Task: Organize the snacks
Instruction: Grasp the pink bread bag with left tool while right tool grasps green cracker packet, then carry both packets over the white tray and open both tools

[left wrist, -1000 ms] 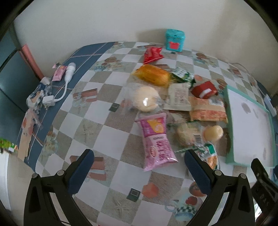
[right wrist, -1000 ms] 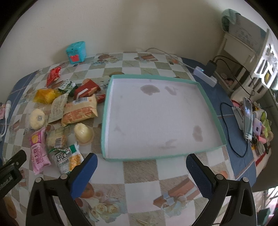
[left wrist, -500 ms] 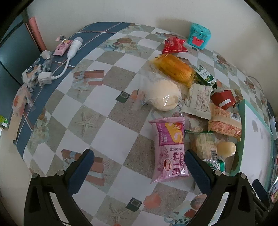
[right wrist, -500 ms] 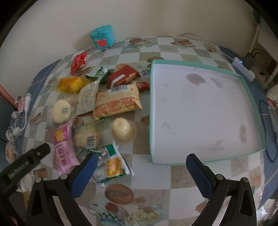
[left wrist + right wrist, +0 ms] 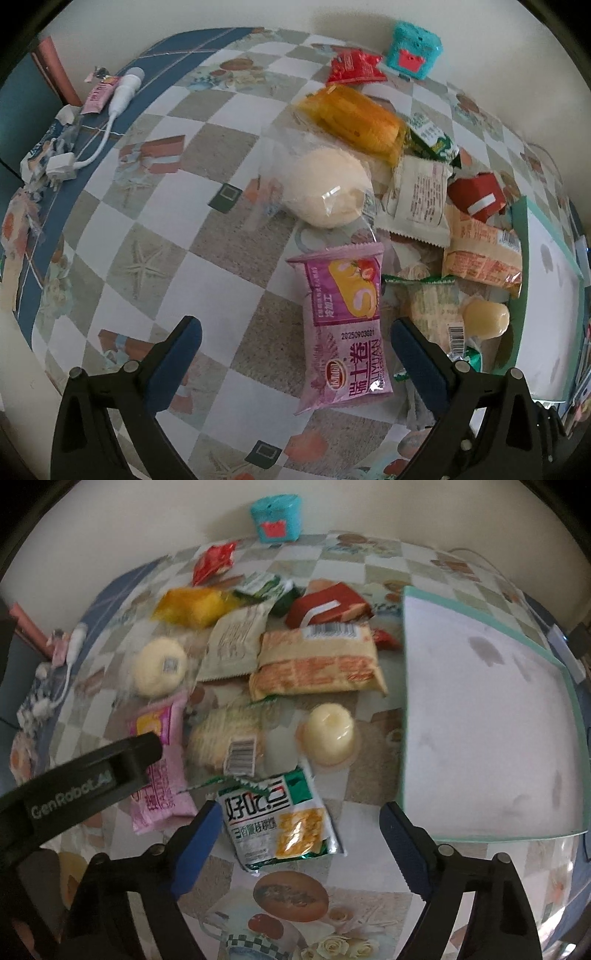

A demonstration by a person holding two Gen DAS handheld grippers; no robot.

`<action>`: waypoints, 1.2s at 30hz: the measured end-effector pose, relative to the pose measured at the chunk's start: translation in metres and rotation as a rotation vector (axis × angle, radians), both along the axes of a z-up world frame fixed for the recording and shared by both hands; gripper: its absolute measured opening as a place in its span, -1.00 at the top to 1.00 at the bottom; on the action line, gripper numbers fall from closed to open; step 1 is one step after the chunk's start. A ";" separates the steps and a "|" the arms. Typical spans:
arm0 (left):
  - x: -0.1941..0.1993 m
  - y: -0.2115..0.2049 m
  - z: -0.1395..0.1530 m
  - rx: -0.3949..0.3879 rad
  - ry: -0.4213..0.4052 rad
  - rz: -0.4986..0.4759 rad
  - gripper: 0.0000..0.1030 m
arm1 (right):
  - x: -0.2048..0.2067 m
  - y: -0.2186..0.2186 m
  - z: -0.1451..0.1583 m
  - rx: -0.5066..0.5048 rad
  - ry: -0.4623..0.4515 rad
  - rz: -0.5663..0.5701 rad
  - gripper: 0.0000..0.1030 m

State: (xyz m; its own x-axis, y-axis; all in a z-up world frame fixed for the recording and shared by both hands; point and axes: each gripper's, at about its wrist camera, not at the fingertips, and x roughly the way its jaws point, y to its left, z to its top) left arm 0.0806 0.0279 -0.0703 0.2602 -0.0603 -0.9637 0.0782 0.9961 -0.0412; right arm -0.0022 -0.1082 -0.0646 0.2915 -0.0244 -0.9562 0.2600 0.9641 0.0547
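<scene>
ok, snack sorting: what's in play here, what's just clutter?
In play:
- pink roll pack
- green-white pack
- jelly cup
- orange biscuit pack
- round bun
- teal tray, nothing in it

Clutter:
- white charger and cable
- teal fuzzy box

Your left wrist camera looks steeply down at the table (image 5: pixel 155 229) from close above, facing the wall edge at the back, with the table's left edge curving away on that side. Its own fingers (image 5: pixel 177 347) frame the bottom of the view. Your right wrist camera looks down just as steeply and from about as near (its picture is slightly blurred), aimed nearer the table's right side, where the teal tray (image 5: pixel 480 609) fills the right half. Both views share the snack pile: the pink packet (image 5: pixel 347 332) (image 5: pixel 166 775), the jelly cup (image 5: pixel 484 319) (image 5: pixel 330 733) and the teal box (image 5: pixel 413 50) (image 5: pixel 275 517) at the wall edge.
</scene>
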 end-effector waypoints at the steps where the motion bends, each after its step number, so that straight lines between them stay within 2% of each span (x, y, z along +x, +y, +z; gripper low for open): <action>1: 0.000 -0.002 -0.002 0.006 0.006 -0.006 -0.93 | 0.000 0.002 -0.002 -0.002 0.008 0.003 -0.73; 3: 0.001 -0.006 -0.006 0.017 0.018 -0.018 -0.77 | 0.002 0.003 -0.008 -0.001 0.026 0.007 -0.72; 8: 0.004 -0.010 -0.016 0.001 0.051 -0.025 -0.73 | 0.003 0.004 -0.015 0.006 0.043 0.007 -0.71; 11: 0.005 -0.012 -0.018 -0.022 0.059 -0.030 -0.53 | 0.004 0.004 -0.016 0.025 0.036 0.019 -0.51; 13: 0.004 -0.012 -0.021 -0.032 0.068 -0.037 -0.31 | 0.003 0.006 -0.016 0.043 0.032 0.030 -0.38; 19: -0.002 -0.008 -0.028 -0.018 0.068 -0.013 -0.06 | 0.003 0.012 -0.020 0.063 0.025 0.030 -0.29; 27: -0.001 0.006 -0.034 -0.003 0.057 0.028 0.14 | 0.003 0.008 -0.016 0.074 0.033 0.032 -0.19; 36: -0.004 0.041 -0.031 -0.019 0.065 0.085 0.17 | -0.004 0.001 -0.009 0.112 0.028 0.012 -0.14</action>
State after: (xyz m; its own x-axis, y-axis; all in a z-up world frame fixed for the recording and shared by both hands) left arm 0.0762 0.0689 -0.1011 0.2020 -0.0590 -0.9776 -0.0101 0.9980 -0.0623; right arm -0.0065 -0.1076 -0.0738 0.2639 0.0862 -0.9607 0.2517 0.9553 0.1548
